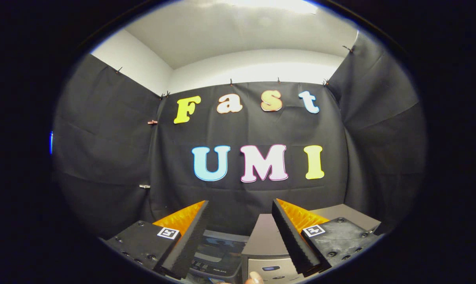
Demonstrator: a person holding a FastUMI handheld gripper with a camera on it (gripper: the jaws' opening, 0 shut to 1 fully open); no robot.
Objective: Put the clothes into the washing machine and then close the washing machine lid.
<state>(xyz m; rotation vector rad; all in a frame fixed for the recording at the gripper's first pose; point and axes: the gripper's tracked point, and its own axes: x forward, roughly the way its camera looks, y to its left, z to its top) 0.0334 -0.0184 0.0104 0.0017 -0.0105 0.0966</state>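
Note:
My gripper [240, 207] is held up high with its fingers wide apart and nothing between them. Below and between the fingers lies the top of the washing machine [216, 252], a dark panel with a control strip along its near side. I cannot tell whether its lid is up or down. To the right of it, partly behind my right finger, stands a grey box-like unit [266, 240] with a small dark display on its front. No clothes can be made out from here.
A fingertip of a person [256, 278] pokes in just below the grey unit. Black cloth walls close the booth at the back and on both sides, with white wall and ceiling above them.

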